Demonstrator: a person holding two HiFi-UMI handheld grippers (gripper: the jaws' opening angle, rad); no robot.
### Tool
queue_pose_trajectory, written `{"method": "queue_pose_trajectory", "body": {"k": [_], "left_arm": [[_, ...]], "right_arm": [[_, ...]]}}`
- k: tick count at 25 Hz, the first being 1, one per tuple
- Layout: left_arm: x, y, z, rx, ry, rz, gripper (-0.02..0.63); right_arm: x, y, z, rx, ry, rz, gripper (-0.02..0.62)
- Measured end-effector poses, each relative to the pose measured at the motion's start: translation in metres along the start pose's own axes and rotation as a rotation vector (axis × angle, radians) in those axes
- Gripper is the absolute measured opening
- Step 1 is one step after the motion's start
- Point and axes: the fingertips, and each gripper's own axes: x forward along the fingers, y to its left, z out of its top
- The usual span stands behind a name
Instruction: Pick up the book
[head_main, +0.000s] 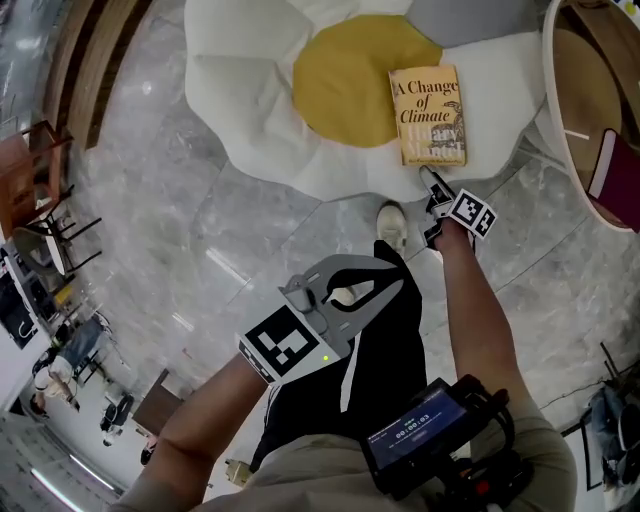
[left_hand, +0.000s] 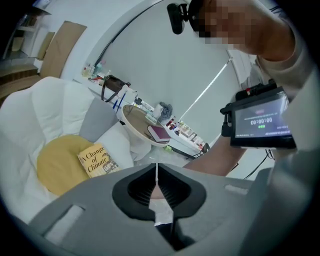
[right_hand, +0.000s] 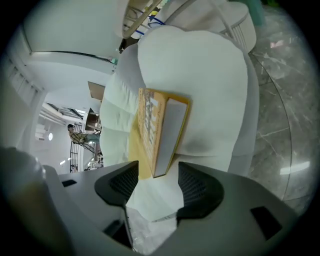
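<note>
The book (head_main: 428, 115), tan with "A Change of Climate" on its cover, lies flat on a white flower-shaped seat (head_main: 250, 90), partly over the seat's yellow centre (head_main: 350, 80). My right gripper (head_main: 432, 195) hovers just short of the book's near edge. In the right gripper view the book (right_hand: 160, 130) shows edge-on straight ahead of the right gripper (right_hand: 157, 175), whose jaws stand open with nothing between them. My left gripper (head_main: 385, 268) hangs lower, over the floor, its tips meeting. From the left gripper view the book (left_hand: 97, 159) lies off to the left of the left gripper (left_hand: 157, 172).
A round side table (head_main: 560, 110) stands to the right of the seat and carries a maroon book (head_main: 610, 165). Grey marble floor (head_main: 200, 230) surrounds the seat. A white shoe (head_main: 392, 225) stands below the seat's edge. A screen device (head_main: 425, 435) sits on the person's chest.
</note>
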Motion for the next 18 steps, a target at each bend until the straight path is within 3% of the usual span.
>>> {"method": "queue_pose_trajectory", "body": {"k": [6, 12, 14, 18], "left_arm": [[0.006, 0.023, -0.013, -0.038, -0.014, 0.007, 0.009], [0.005, 0.028, -0.015, -0.057, -0.023, 0.007, 0.009], [0.002, 0.028, -0.015, -0.066, -0.028, 0.009, 0.009], [-0.001, 0.026, -0.028, -0.056, -0.027, 0.013, 0.008]], "right_arm": [[0.023, -0.014, 0.017, 0.041, -0.039, 0.015, 0.258], [0.028, -0.012, 0.026, 0.145, -0.064, 0.042, 0.264], [0.027, -0.007, 0.026, 0.162, -0.077, 0.040, 0.200], [0.029, -0.003, 0.023, 0.158, -0.109, 0.042, 0.181]]}}
